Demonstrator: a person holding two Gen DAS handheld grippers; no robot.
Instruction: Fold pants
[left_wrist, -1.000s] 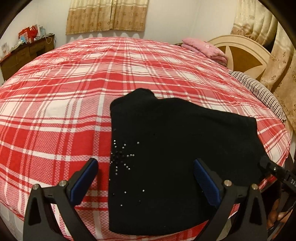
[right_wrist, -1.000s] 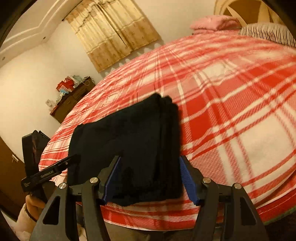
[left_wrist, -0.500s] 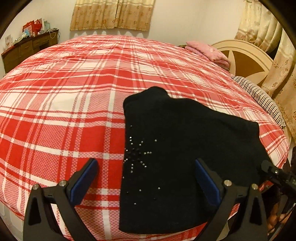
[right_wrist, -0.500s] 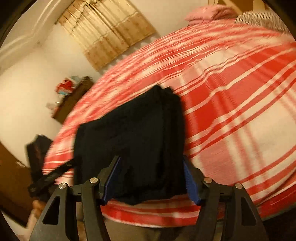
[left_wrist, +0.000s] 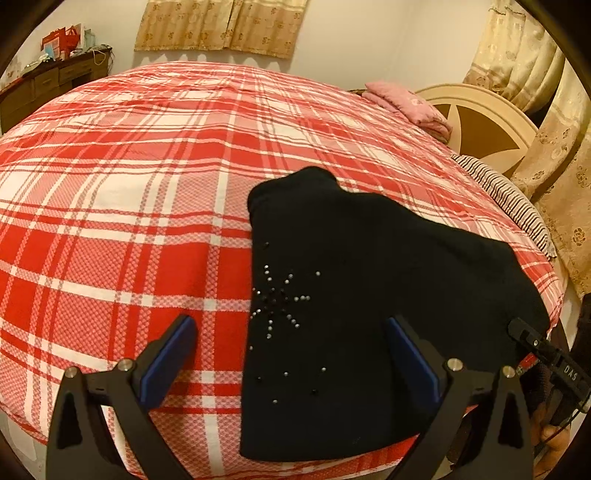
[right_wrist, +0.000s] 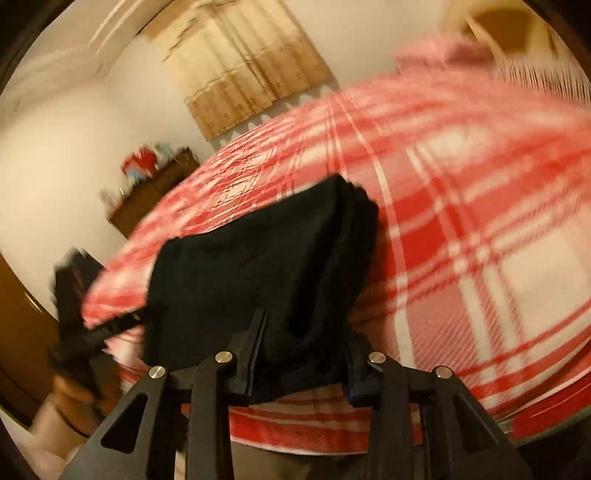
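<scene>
The black pants (left_wrist: 369, 295) lie folded in a compact stack near the front edge of the red plaid bed (left_wrist: 129, 184). Small studs form a star on their top layer. My left gripper (left_wrist: 291, 354) is open and hovers above the pants' near left edge, holding nothing. In the right wrist view, which is blurred, my right gripper (right_wrist: 303, 354) has its jaws pressed on a bunched near corner of the pants (right_wrist: 266, 266). The right gripper's tip also shows at the pants' right edge in the left wrist view (left_wrist: 543, 347).
A pink folded cloth (left_wrist: 406, 107) and a striped pillow (left_wrist: 506, 199) lie by the cream headboard (left_wrist: 480, 122) at the far right. A wooden dresser (left_wrist: 51, 81) stands at the far left. Curtains (left_wrist: 221, 26) hang on the back wall.
My right gripper has narrowed its jaws onto the near corner of the pants, and its view has swung and blurred. My left gripper has shifted slightly left, still open.
</scene>
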